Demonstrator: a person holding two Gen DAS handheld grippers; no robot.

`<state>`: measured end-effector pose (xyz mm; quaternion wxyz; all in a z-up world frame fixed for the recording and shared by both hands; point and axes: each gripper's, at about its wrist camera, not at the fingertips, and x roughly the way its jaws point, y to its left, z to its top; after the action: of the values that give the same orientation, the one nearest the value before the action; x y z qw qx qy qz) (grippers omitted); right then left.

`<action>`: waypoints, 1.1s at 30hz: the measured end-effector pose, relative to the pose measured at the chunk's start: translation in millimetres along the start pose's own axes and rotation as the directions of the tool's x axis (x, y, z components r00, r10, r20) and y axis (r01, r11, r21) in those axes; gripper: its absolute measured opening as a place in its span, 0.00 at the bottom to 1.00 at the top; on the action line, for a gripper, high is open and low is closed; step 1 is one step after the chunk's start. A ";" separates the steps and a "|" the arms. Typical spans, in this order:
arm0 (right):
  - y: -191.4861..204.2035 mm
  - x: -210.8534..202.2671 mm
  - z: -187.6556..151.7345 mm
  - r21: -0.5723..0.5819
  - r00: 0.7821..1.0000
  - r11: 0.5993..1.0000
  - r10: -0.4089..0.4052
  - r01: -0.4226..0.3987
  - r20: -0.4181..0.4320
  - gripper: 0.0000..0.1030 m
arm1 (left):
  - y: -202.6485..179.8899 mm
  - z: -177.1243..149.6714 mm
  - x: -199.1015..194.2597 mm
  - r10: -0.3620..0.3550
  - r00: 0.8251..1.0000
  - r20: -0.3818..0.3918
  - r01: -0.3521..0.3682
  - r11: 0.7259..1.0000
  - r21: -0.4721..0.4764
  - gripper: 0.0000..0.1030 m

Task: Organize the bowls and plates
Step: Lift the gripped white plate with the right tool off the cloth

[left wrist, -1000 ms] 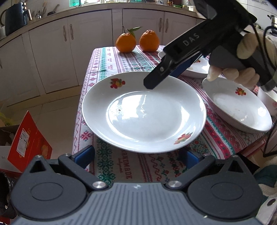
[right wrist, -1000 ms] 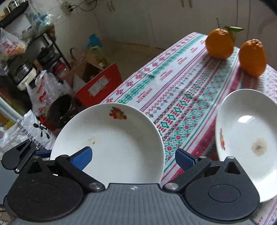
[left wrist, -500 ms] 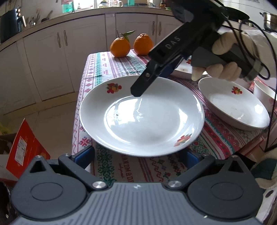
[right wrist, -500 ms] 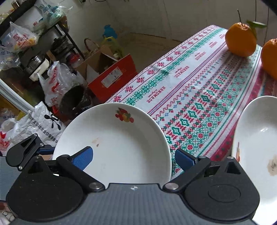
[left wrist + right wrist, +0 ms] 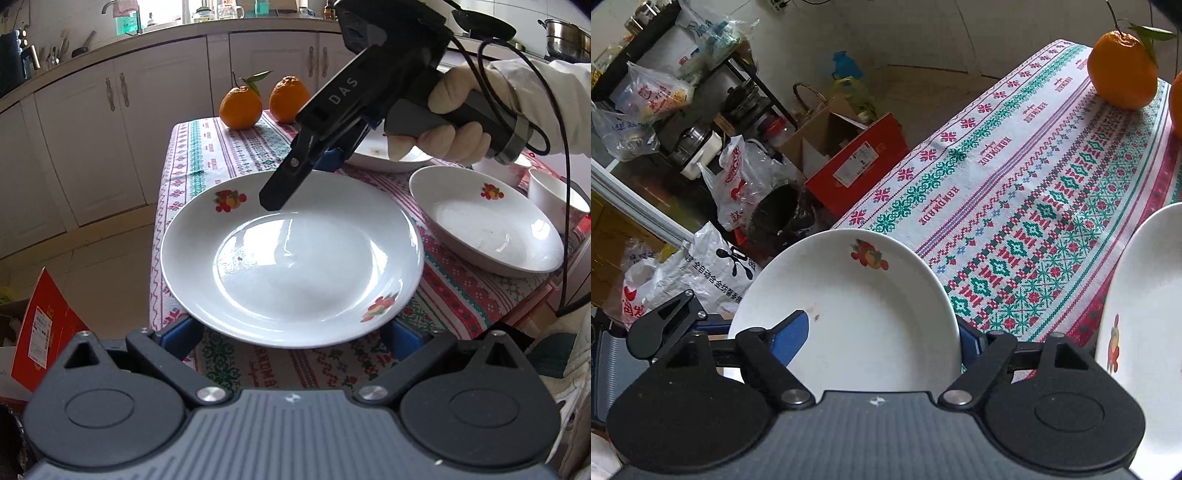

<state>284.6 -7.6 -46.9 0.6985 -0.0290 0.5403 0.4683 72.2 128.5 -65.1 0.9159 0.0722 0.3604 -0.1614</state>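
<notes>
A large white plate point(image 5: 295, 258) with fruit prints lies at the near left corner of the patterned tablecloth point(image 5: 207, 155). My left gripper point(image 5: 291, 332) stands open at its near rim, with the blue pads point(image 5: 181, 332) wide apart and their tips hidden under the rim. From the upper right, my right gripper point(image 5: 303, 177) reaches over the far rim. In the right wrist view the plate point(image 5: 857, 317) fills the space between the jaws of my right gripper point(image 5: 879, 339). Those jaws are closing, with one pad point(image 5: 790, 339) above the plate's well and the other outside the rim.
A shallow white bowl point(image 5: 487, 229) sits right of the plate, with another plate point(image 5: 384, 151) and a small cup point(image 5: 557, 195) behind. Two oranges point(image 5: 240, 107) stand at the table's far end. A red box point(image 5: 857, 162) and plastic bags point(image 5: 701, 273) crowd the floor beside the table.
My right gripper has slid left along the plate's far rim and its jaws have narrowed, one pad now over the plate's inside. The plate and my left gripper stay put.
</notes>
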 end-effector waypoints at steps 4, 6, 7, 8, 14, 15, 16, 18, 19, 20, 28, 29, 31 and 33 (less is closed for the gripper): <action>0.2 -1.7 0.7 -0.001 1.000 1.000 0.004 -0.004 0.003 0.83 | 1.9 2.5 1.5 -0.007 1.000 -0.008 0.007 1.000 -0.003 0.98; 1.3 -3.7 2.4 -0.006 1.000 1.000 -0.001 0.001 0.008 0.83 | 3.5 3.7 2.5 -0.010 1.000 -0.010 0.010 1.000 -0.004 0.98; 2.2 -5.4 3.5 -0.011 1.000 1.000 -0.003 0.003 0.013 0.83 | 4.4 4.6 3.6 -0.009 1.000 -0.009 0.009 1.000 -0.004 0.97; 3.1 -7.1 5.4 -0.018 1.000 1.000 -0.006 0.006 0.017 0.83 | 5.4 5.7 4.2 -0.008 1.000 -0.008 0.008 1.000 -0.002 0.97; -2.0 -14.8 20.5 -0.030 0.998 0.999 -0.035 0.036 0.051 0.84 | 15.7 22.1 11.2 -0.011 1.000 0.020 0.011 1.000 0.005 0.97; -3.7 -15.6 22.9 -0.030 0.998 0.999 -0.040 0.041 0.057 0.84 | 17.5 25.0 13.5 -0.014 1.000 0.020 0.014 1.000 0.006 0.97; -5.8 -16.2 25.5 -0.028 0.997 0.999 -0.044 0.046 0.063 0.84 | 19.5 28.1 16.5 -0.017 1.000 0.019 0.016 1.000 0.006 0.97; -11.3 -17.3 30.5 -0.019 0.996 0.998 -0.051 0.053 0.076 0.84 | 22.9 33.4 22.3 -0.019 1.000 0.021 0.019 1.000 0.011 0.97; -14.1 -17.5 32.6 -0.014 0.995 0.998 -0.055 0.056 0.080 0.84 | 23.8 35.5 25.6 -0.020 1.000 0.021 0.019 1.000 0.017 0.97; -17.2 -17.2 34.5 -0.009 0.995 0.998 -0.060 0.060 0.083 0.84 | 25.0 37.6 28.8 -0.021 1.000 0.021 0.020 1.000 0.021 0.97; -36.0 -10.5 44.7 0.024 0.991 0.996 -0.089 0.087 0.096 0.84 | 35.0 44.2 48.9 -0.036 0.999 0.010 0.035 0.999 0.026 0.97; -37.5 -9.3 45.5 0.027 0.991 0.996 -0.090 0.088 0.095 0.84 | 36.2 44.5 50.8 -0.037 0.999 0.007 0.037 0.999 0.025 0.97; -38.9 -7.0 46.7 0.029 0.991 0.996 -0.092 0.090 0.093 0.84 | 37.6 44.4 52.5 -0.038 0.999 0.003 0.038 0.999 0.020 0.97; -39.3 -5.0 47.8 0.029 0.991 0.995 -0.094 0.092 0.092 0.84 | 38.7 44.5 54.8 -0.038 0.999 -0.004 0.038 0.999 0.013 0.97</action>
<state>346.5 -6.5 -41.5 0.7442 -0.0236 0.5110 0.4295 151.7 140.4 -69.5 0.9114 0.0719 0.3625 -0.1809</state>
